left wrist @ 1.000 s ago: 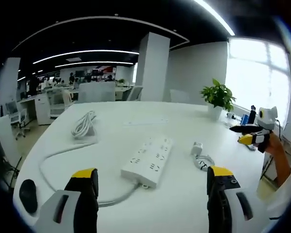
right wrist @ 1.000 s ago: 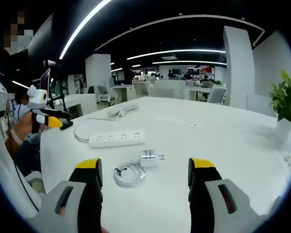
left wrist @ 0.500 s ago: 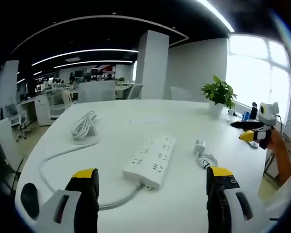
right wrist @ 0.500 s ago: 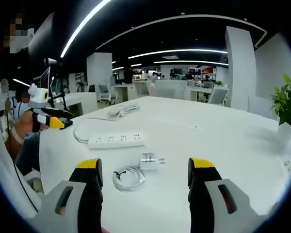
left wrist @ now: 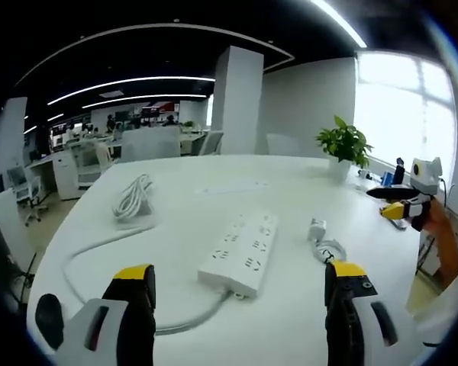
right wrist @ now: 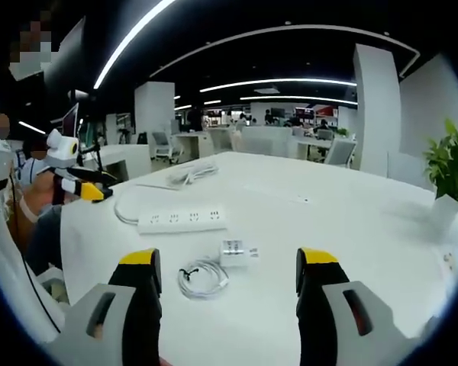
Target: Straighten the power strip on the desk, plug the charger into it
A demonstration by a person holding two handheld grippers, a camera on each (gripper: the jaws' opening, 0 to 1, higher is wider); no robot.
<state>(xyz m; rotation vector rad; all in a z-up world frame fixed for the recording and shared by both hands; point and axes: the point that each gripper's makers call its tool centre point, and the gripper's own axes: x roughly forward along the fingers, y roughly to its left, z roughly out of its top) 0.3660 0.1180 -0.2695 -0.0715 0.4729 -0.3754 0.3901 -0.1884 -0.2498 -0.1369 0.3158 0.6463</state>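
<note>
One white desk (left wrist: 214, 191), open-plan office; plant (left wrist: 343, 145) perhaps by window.

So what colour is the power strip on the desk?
White; the power strip shows best in the left gripper view.

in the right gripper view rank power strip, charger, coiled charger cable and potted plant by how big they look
1. power strip, the longest shape on the desk
2. potted plant, though the view's edge cuts it off and it stands farther away, so this rank is unsure
3. coiled charger cable
4. charger, smallest
</note>
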